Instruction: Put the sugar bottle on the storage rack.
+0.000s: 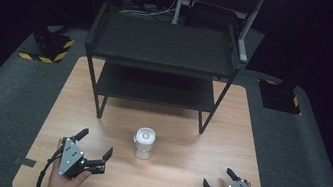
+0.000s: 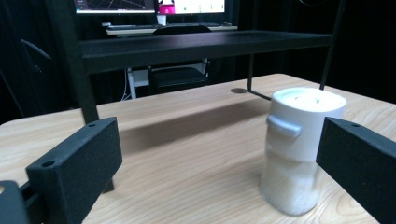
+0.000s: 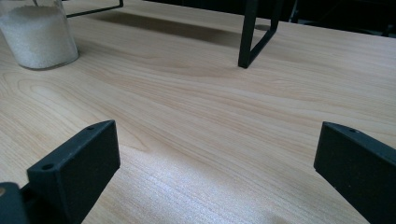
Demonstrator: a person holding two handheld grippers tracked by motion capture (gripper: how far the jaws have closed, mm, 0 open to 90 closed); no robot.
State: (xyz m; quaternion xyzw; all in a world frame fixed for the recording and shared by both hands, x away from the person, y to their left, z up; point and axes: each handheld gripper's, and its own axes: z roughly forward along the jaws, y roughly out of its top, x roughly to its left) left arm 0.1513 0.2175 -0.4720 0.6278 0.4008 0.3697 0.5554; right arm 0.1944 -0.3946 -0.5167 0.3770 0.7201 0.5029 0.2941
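A white-lidded jar (image 1: 144, 143) of white grains stands upright at the middle of the wooden table (image 1: 199, 129), in front of a black two-tier shelf (image 1: 161, 47). My left gripper (image 1: 94, 145) rests near the front left, held by a hand, jaws wide open and empty. In the left gripper view the jar (image 2: 299, 149) stands ahead, close to the right-hand jaw. My right gripper (image 1: 219, 180) lies at the front right, open and empty. The right gripper view shows the jar (image 3: 39, 35) at the upper left and a shelf leg (image 3: 254, 32) ahead.
The shelf's four legs stand on the far half of the table; both tiers look bare. Grey carpeted floor surrounds the table. Two black bases with yellow-striped tape (image 1: 50, 47) sit on the floor at back left and back right (image 1: 280, 96). A chair and monitors (image 2: 149, 5) lie beyond.
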